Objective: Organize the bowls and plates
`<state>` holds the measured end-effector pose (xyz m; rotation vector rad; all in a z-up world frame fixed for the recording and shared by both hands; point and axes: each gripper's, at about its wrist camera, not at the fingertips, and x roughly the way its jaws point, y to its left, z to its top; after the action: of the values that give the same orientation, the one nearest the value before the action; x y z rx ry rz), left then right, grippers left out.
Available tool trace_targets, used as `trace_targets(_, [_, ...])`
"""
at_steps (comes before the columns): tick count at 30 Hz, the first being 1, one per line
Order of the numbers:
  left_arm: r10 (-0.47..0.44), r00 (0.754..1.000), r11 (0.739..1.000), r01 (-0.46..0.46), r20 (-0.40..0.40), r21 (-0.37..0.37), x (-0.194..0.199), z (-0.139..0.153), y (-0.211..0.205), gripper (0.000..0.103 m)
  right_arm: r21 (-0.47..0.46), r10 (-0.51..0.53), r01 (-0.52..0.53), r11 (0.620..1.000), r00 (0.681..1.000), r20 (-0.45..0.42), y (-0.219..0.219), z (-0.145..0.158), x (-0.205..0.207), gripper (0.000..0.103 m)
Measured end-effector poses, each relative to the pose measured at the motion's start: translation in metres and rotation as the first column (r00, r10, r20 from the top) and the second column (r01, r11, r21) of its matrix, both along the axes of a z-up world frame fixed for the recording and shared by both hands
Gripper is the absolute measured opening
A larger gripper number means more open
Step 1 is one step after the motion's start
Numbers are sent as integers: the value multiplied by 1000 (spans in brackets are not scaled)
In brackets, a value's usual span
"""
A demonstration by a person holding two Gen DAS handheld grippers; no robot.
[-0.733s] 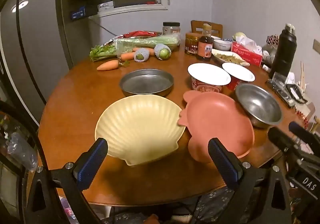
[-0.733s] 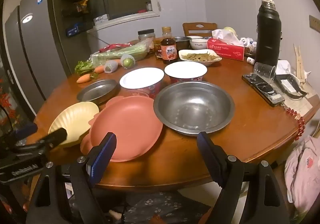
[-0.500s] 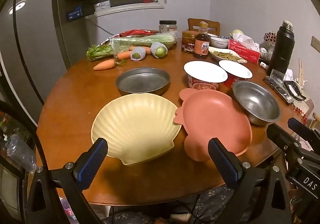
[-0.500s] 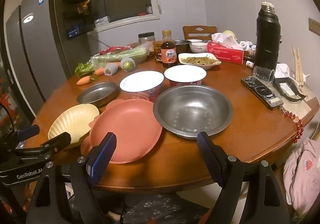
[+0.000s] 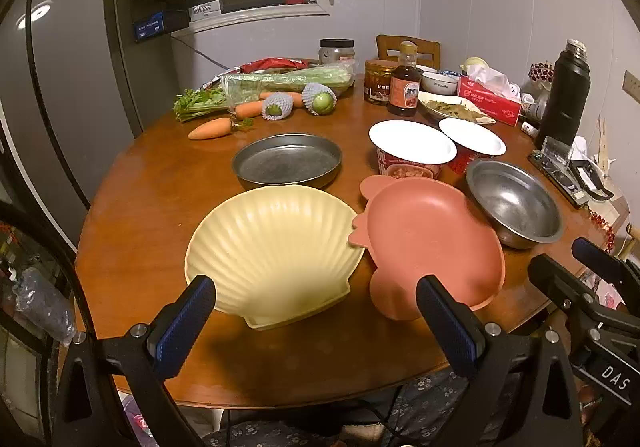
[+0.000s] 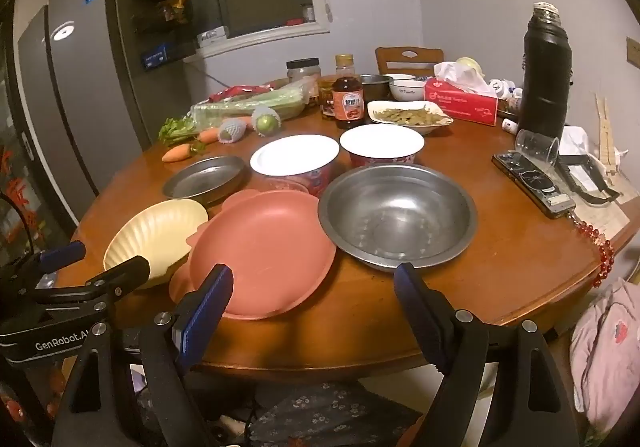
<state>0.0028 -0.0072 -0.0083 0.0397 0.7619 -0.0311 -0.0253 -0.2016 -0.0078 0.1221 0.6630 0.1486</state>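
two plastic plates (image 5: 276,251), two steel dishes (image 5: 516,203), two cups (image 5: 412,151).

We see a wooden tabletop (image 5: 152,207) with a smooth, glossy varnish, and on it a matt, ribbed yellow shell plate (image 5: 276,251) and a matt pink plate (image 5: 432,243), both looking like plastic. The round bowl (image 6: 396,215) is shiny metal, the flat pan (image 5: 286,163) duller and scuffed. Our tool fingers (image 5: 184,323) carry finely textured blue pads on matt black plastic.
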Motion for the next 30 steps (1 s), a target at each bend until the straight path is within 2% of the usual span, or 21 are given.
trace_targets(30, [-11,1000,1000,11,-4,14,-2,0,-3,101,-2,1,-1,1000,1000,-6,-1,-2,1,84])
